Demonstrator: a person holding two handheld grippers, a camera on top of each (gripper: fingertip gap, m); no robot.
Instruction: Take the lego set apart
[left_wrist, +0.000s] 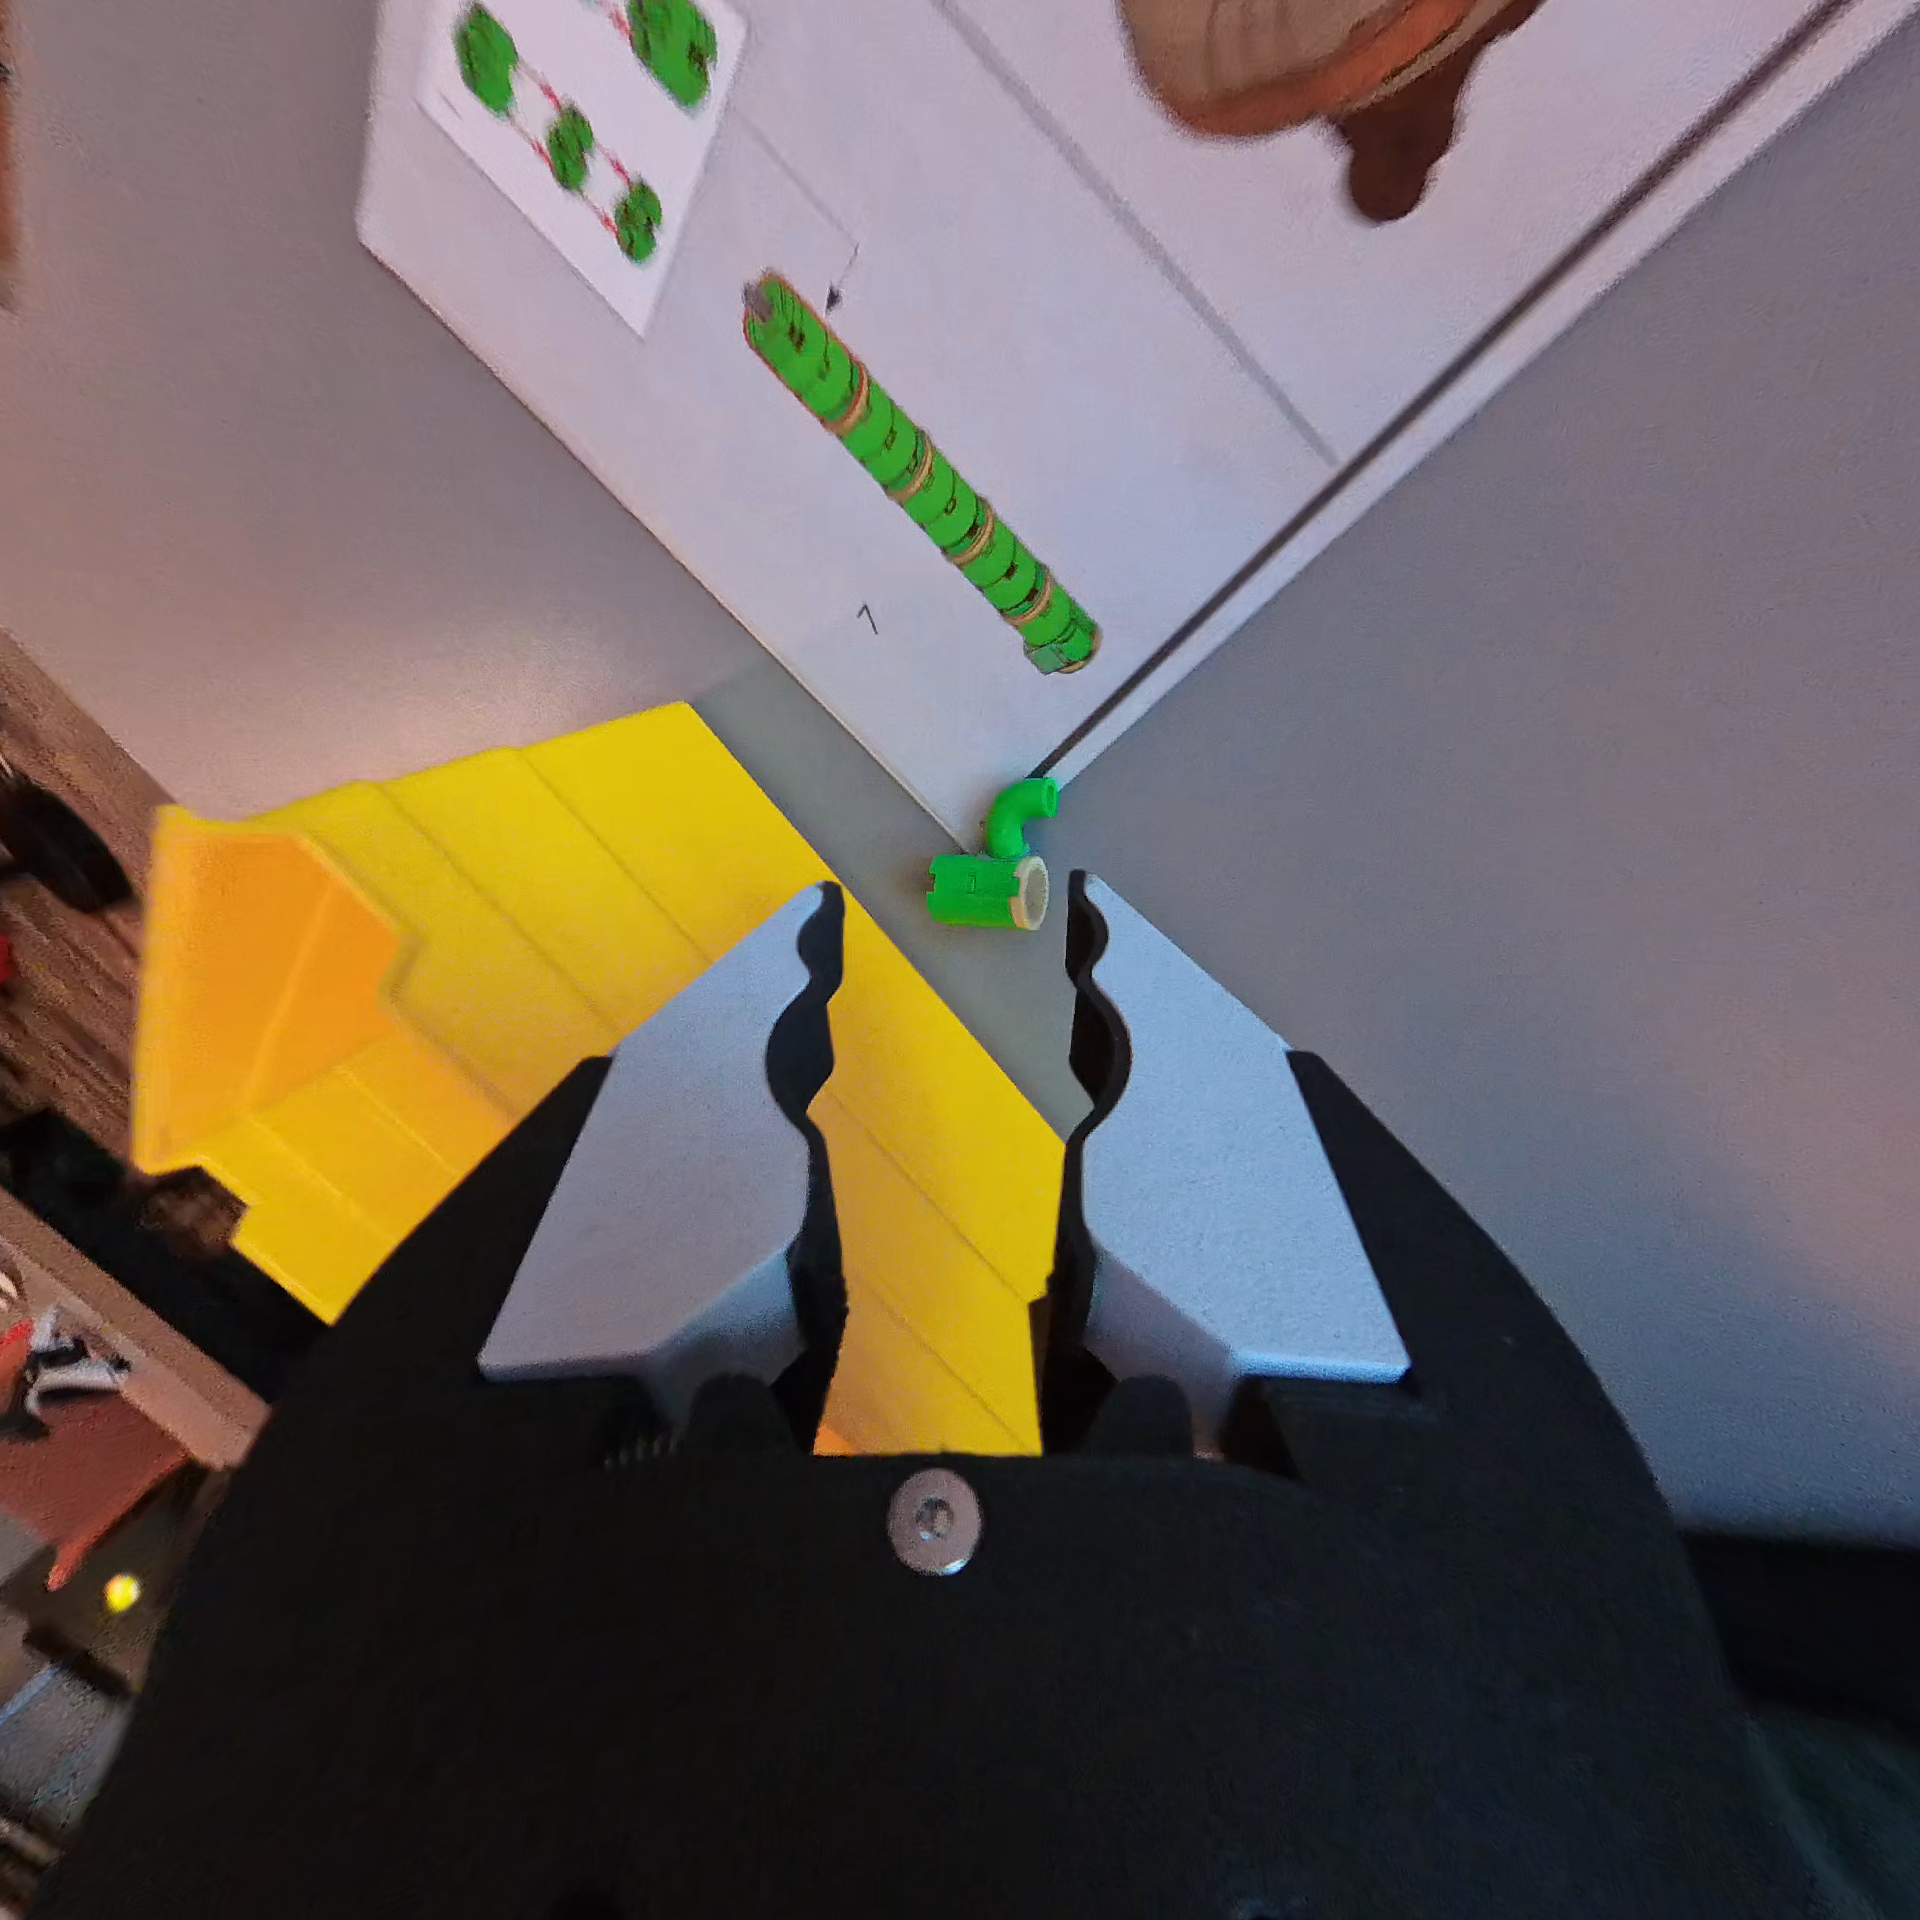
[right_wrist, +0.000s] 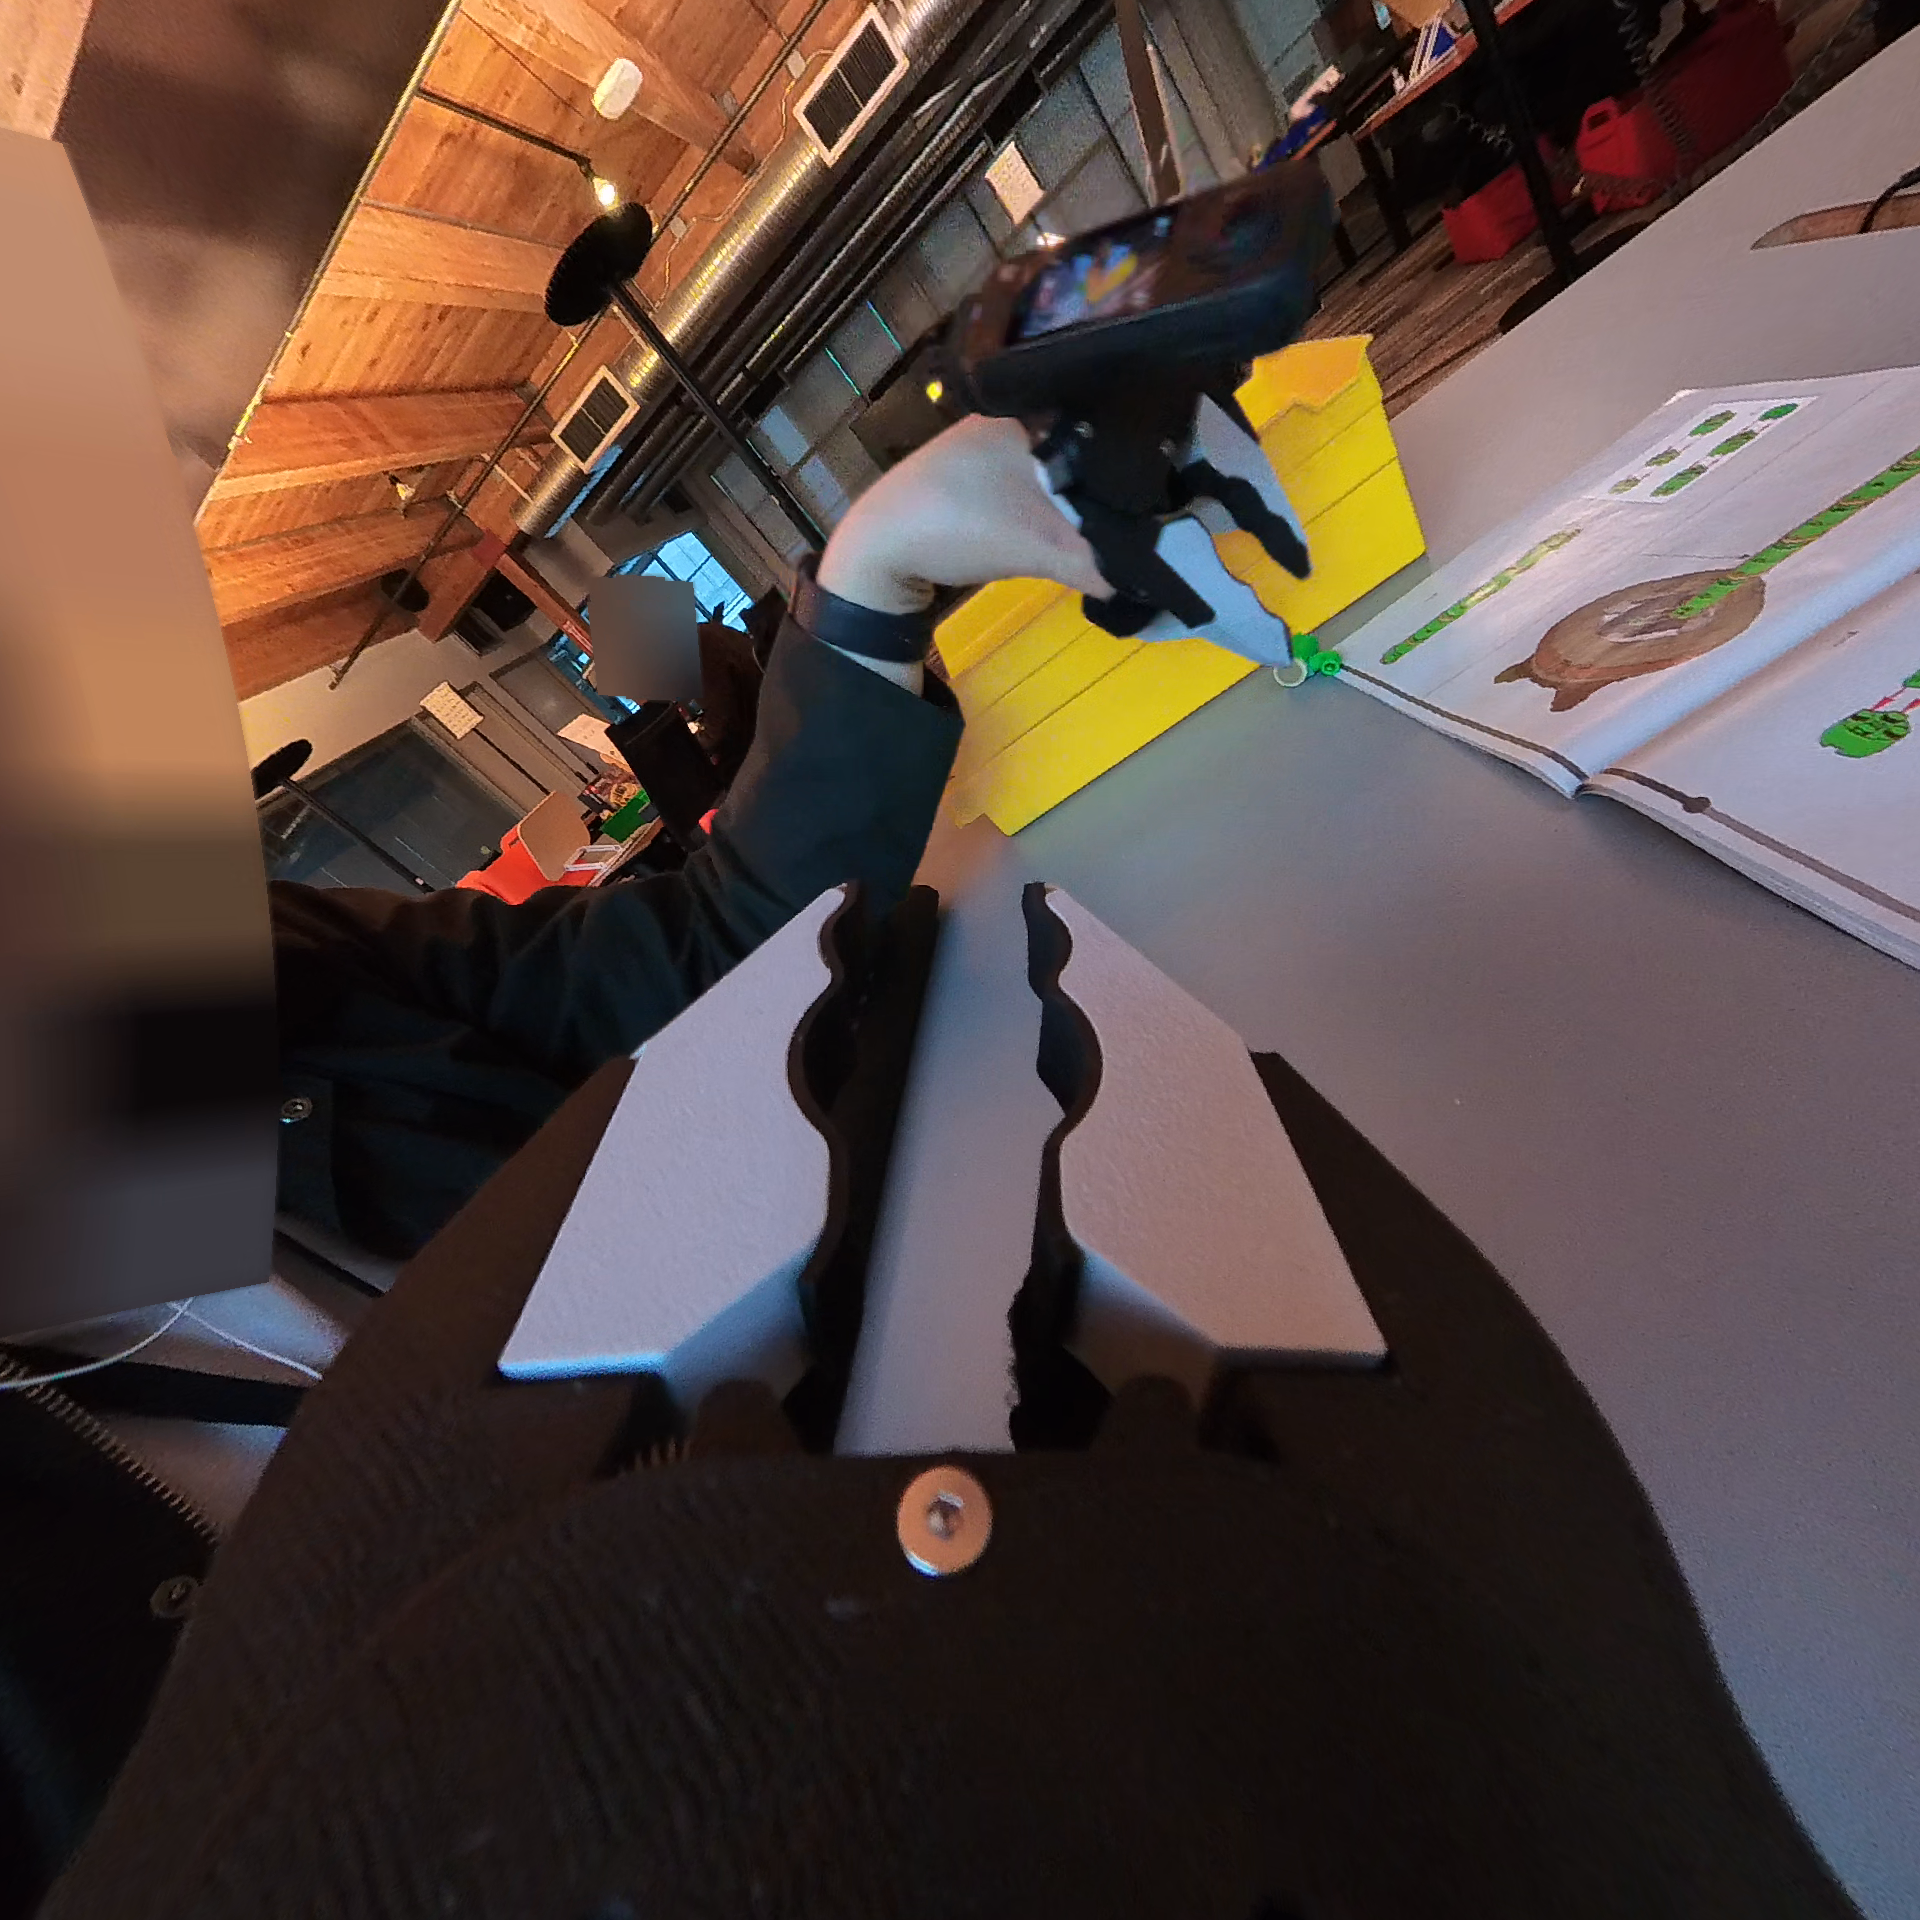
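Yellow plastic bin (left_wrist: 582, 935) at left, smooth and stepped. Left gripper (left_wrist: 951, 899) just above the small green lego piece (left_wrist: 982, 883), fingers parted, holding nothing: likely mid-reach, needing a lower, closing pinch. Piece glossy, tubular, with a curved elbow, on the matte grey desk (left_wrist: 1507, 935) beside the instruction booklet (left_wrist: 1039, 312). Right gripper (right_wrist: 940, 899) open, empty, well apart.

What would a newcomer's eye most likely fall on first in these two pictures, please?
Probably the bright yellow bin, standing on the grey table beside the open instruction booklet. Next, the small green lego piece lying at the booklet's corner, with the open left tool poised just before it. The right tool is open and empty, farther off.
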